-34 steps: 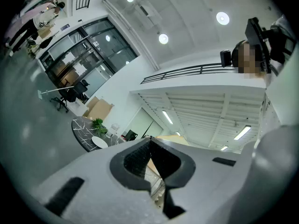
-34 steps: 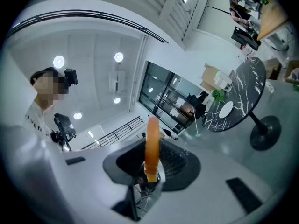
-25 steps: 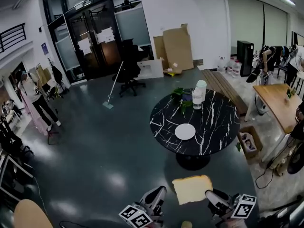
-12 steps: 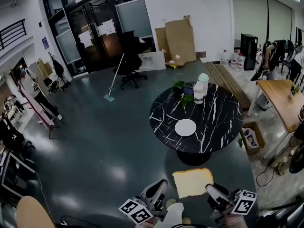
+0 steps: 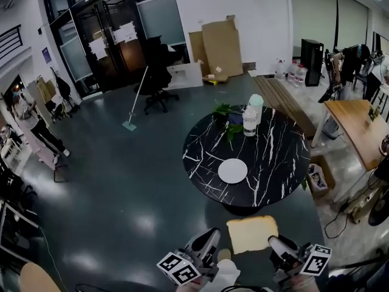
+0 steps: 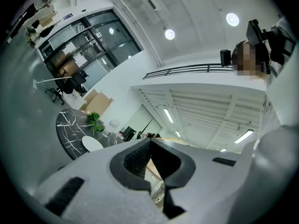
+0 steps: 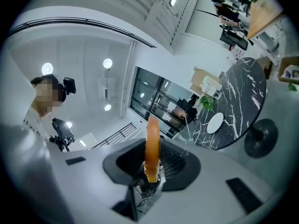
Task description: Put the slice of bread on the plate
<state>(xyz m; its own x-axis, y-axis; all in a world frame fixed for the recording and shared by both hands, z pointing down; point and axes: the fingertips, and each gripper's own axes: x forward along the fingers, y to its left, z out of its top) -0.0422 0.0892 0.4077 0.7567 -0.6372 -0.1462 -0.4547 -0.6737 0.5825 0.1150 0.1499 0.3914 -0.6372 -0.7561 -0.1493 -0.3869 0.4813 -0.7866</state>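
Observation:
The slice of bread (image 5: 252,234) hangs flat in the air just short of the round black marble table (image 5: 273,163). My right gripper (image 5: 273,244) is shut on its right near corner. In the right gripper view the slice (image 7: 152,139) stands edge-on between the pads of that gripper (image 7: 152,171). The white plate (image 5: 233,171) lies bare on the table's near half and also shows in the right gripper view (image 7: 215,123) and the left gripper view (image 6: 92,143). My left gripper (image 5: 208,241) hovers left of the bread, apart from it; its jaws (image 6: 148,142) meet at the tips with nothing between them.
A clear jar and a white cup (image 5: 251,117) stand by a green plant (image 5: 226,112) at the table's far edge. A wooden desk (image 5: 358,129) and an open box (image 5: 317,179) are to the right. An office chair (image 5: 157,78) and a mop (image 5: 135,102) stand beyond.
Both grippers and the bread have moved forward toward the table, which now looks nearer and larger. The grip on the bread is unchanged.

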